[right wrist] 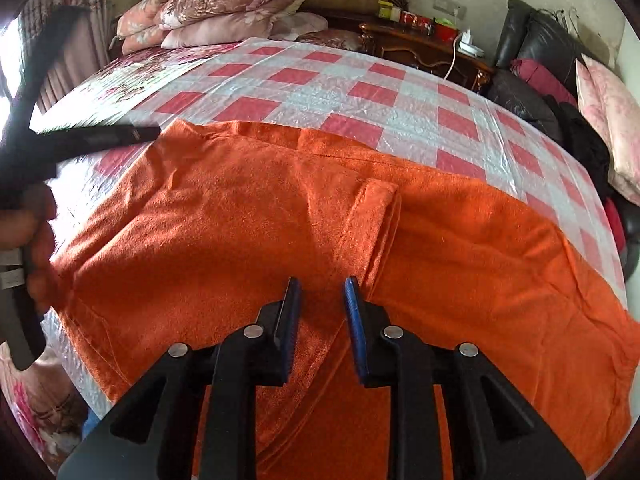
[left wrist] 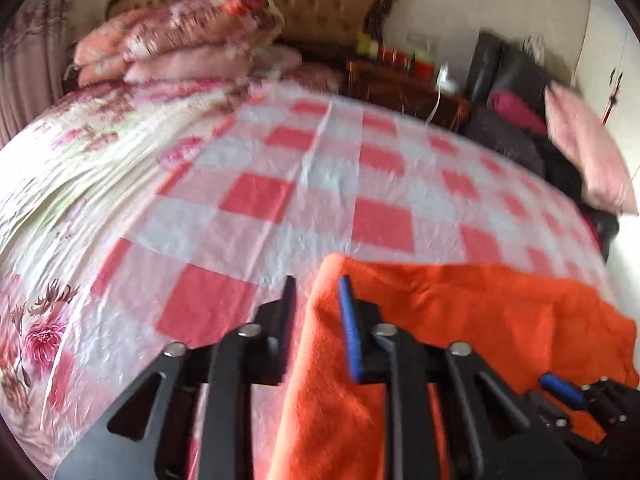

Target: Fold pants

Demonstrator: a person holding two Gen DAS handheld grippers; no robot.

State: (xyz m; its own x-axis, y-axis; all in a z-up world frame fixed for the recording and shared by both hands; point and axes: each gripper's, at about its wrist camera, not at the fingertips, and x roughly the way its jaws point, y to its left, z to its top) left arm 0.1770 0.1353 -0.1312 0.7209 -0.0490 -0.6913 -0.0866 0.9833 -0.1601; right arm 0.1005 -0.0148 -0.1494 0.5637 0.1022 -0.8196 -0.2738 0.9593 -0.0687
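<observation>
Left wrist view (blurred). The left gripper (left wrist: 316, 284) hangs over the near left edge of the orange pants (left wrist: 460, 312). Its jaws stand apart with a clear gap; the pants' left edge shows in that gap, below the blue pads, and no fabric is pinched. The pants lie flat on the checked sheet (left wrist: 280, 184) of the bed, occupying the near right part of the sheet. The right gripper (left wrist: 568, 396) appears at the pants' near right edge; its jaw state cannot be read from this view. Beyond the pants, at the far end of the sheet, a stack of floral pillows (left wrist: 188, 44) rests against the tufted headboard (left wrist: 304, 4). Right of the headboard stands a dark wooden nightstand (left wrist: 404, 88).

Right wrist view. The right gripper (right wrist: 322, 286) hovers over the near middle of the pants (right wrist: 240, 208). Its jaws are parted by a modest gap; only flat fabric shows beneath, and nothing is clamped. A folded ridge of cloth runs just beyond the fingertips. The pants spread across the near half of the checked sheet (right wrist: 360, 92). The left gripper (right wrist: 132, 133) reaches in at the pants' far left corner, seen edge-on and blurred, held by a hand (right wrist: 36, 232) beside the pants' left edge.
</observation>
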